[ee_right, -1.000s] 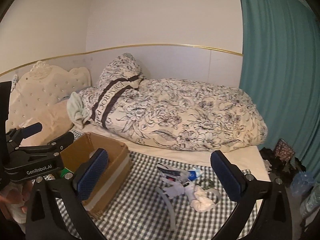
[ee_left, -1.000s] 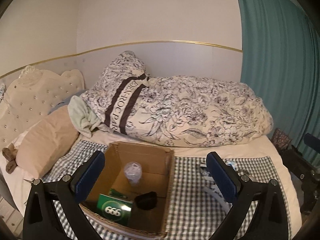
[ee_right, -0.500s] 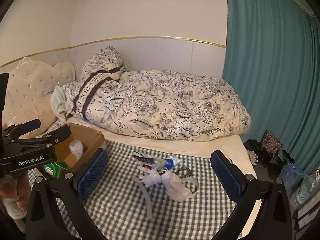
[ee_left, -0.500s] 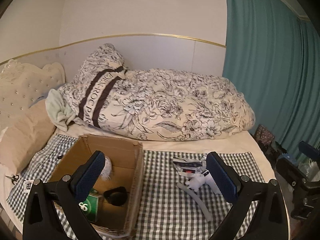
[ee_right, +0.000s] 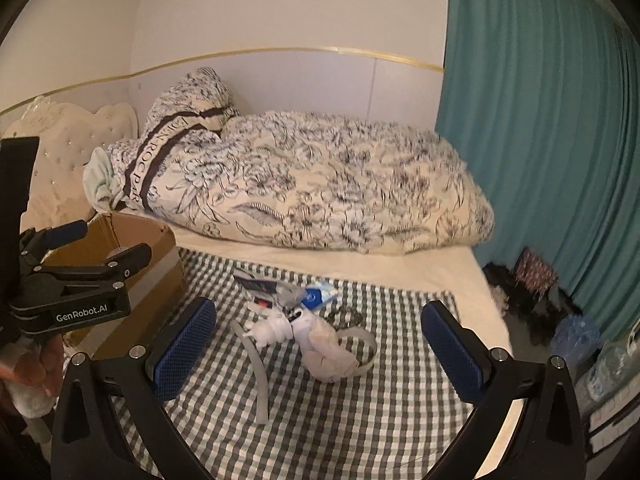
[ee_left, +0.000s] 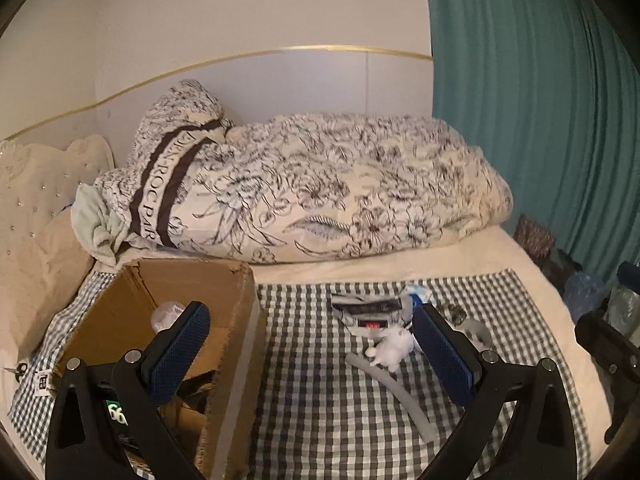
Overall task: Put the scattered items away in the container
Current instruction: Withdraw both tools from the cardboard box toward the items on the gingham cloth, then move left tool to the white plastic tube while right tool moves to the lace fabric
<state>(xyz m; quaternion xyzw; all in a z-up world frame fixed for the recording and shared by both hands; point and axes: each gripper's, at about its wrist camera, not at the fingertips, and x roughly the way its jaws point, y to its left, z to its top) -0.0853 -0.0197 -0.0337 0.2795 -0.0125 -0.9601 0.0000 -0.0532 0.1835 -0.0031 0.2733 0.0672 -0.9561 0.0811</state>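
Observation:
A brown cardboard box [ee_left: 234, 320] [ee_right: 160, 256] stands on the checked cloth at the left, holding a green packet [ee_left: 116, 414], a dark item and a clear plastic piece [ee_left: 166, 314]. Scattered to its right lie a white figure [ee_right: 276, 326] [ee_left: 392, 350], a grey strip [ee_right: 256, 368] [ee_left: 404, 396], a cream fluffy item [ee_right: 330, 350], a dark sachet [ee_left: 370, 314] and a blue-white packet [ee_right: 318, 296]. My left gripper [ee_left: 310, 354] is open over the box's right edge. My right gripper [ee_right: 318, 348] hangs open above the scattered pile, nothing held.
A rolled floral duvet [ee_left: 320, 200] lies along the wall behind the cloth. A padded headboard [ee_left: 32, 184] and beige pillow are at left. A teal curtain [ee_right: 540, 140] hangs at right, with clutter on the floor [ee_right: 536, 292] beside the bed edge.
Both grippers have swung to the right, away from the box: the box slid left in both views and the scattered pile came between the right gripper's fingers. Both stayed open.

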